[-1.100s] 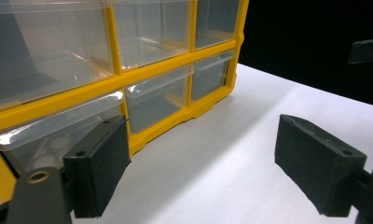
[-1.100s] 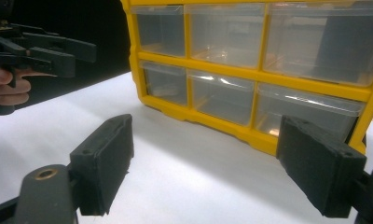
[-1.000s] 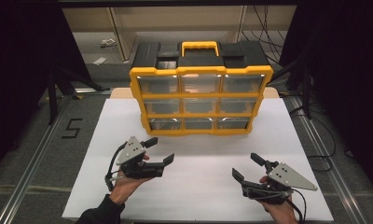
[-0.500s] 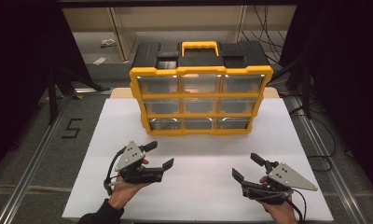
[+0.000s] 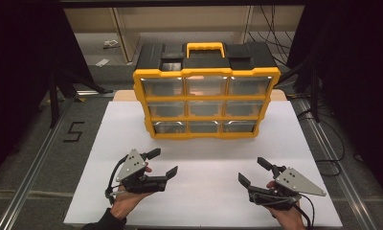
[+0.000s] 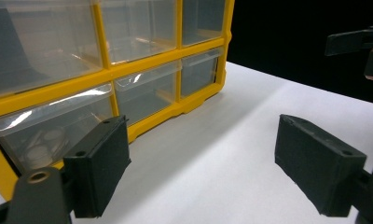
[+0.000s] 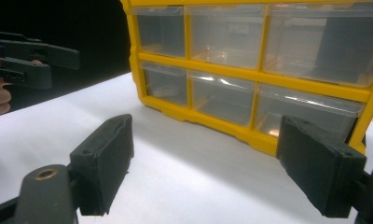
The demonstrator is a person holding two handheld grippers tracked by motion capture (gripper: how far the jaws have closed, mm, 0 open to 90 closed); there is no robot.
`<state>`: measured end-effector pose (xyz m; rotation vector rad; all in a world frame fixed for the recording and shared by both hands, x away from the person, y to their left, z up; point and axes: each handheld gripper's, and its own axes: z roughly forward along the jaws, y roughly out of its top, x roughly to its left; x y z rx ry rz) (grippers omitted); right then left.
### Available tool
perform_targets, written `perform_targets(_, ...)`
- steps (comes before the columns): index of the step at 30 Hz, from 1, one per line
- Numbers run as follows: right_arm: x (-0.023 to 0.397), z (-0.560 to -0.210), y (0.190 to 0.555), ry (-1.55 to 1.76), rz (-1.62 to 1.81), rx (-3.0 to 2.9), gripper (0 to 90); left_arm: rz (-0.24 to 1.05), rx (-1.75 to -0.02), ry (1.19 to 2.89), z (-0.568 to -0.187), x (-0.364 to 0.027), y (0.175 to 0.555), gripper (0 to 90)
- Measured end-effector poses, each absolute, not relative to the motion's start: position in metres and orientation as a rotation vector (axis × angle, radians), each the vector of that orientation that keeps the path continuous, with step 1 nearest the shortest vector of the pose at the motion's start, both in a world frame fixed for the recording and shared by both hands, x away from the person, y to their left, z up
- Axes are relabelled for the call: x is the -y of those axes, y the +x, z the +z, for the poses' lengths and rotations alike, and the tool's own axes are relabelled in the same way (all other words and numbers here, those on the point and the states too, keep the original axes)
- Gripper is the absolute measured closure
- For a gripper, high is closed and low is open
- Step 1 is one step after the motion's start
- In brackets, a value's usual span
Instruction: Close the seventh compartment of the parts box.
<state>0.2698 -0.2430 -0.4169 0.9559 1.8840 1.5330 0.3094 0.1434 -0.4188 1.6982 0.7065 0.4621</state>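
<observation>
A yellow organiser case (image 5: 206,75) with a black top, a yellow handle and clear drawers stands upright at the far middle of the white table top (image 5: 204,158). My left gripper (image 5: 163,162) is held open over the near left of the table, well short of the case. My right gripper (image 5: 252,170) is open at the near right, also apart from it. In the left gripper view the open left gripper (image 6: 208,163) faces the case's lower drawers (image 6: 147,93); one drawer holds small white parts (image 6: 42,142). The right gripper view has the open right gripper (image 7: 208,163) facing the drawers (image 7: 222,98).
A black "5" mark (image 5: 73,132) lies on the grey surface left of the white top. Metal rails (image 5: 31,172) run along both sides. Cables (image 5: 333,143) trail at the right. Open white surface lies between the grippers and the case.
My left gripper has drifted slightly toward the near edge. The right gripper and the case have not moved.
</observation>
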Motion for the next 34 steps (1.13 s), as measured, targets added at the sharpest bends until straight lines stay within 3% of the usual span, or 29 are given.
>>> perform_targets(34,0.2431,-0.4167,0.269,0.958,1.534,-1.883,19.9,0.478,-0.714,1.699,-0.4234,-0.1477,0.3066,17.5)
